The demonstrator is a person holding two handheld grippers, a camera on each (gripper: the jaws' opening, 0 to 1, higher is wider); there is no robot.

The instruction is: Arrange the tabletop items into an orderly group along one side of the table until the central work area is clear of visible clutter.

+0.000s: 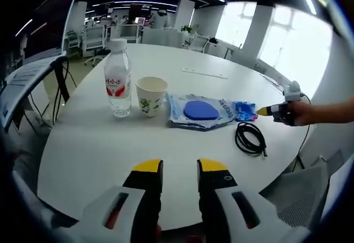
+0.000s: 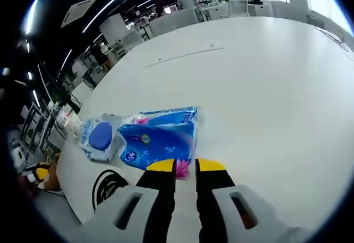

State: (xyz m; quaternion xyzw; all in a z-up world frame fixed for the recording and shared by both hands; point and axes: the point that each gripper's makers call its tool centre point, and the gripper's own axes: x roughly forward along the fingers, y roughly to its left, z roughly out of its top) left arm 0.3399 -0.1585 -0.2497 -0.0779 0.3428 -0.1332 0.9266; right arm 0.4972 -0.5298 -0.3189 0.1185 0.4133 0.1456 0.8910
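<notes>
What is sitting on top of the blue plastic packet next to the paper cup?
A flat dark-blue oval piece sits on the blue plastic packet, beside the paper cup. It may be the packet's lid. Whatever lies beneath it, and the packet's contents, are covered.

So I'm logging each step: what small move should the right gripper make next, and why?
Probably ease the right gripper forward and close on the blue packet: its jaws sit just short of the packet's near edge, slightly apart, holding nothing visible.

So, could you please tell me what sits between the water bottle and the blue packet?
In the left gripper view, a paper cup stands between the water bottle and the blue packet, close beside the bottle.
</notes>
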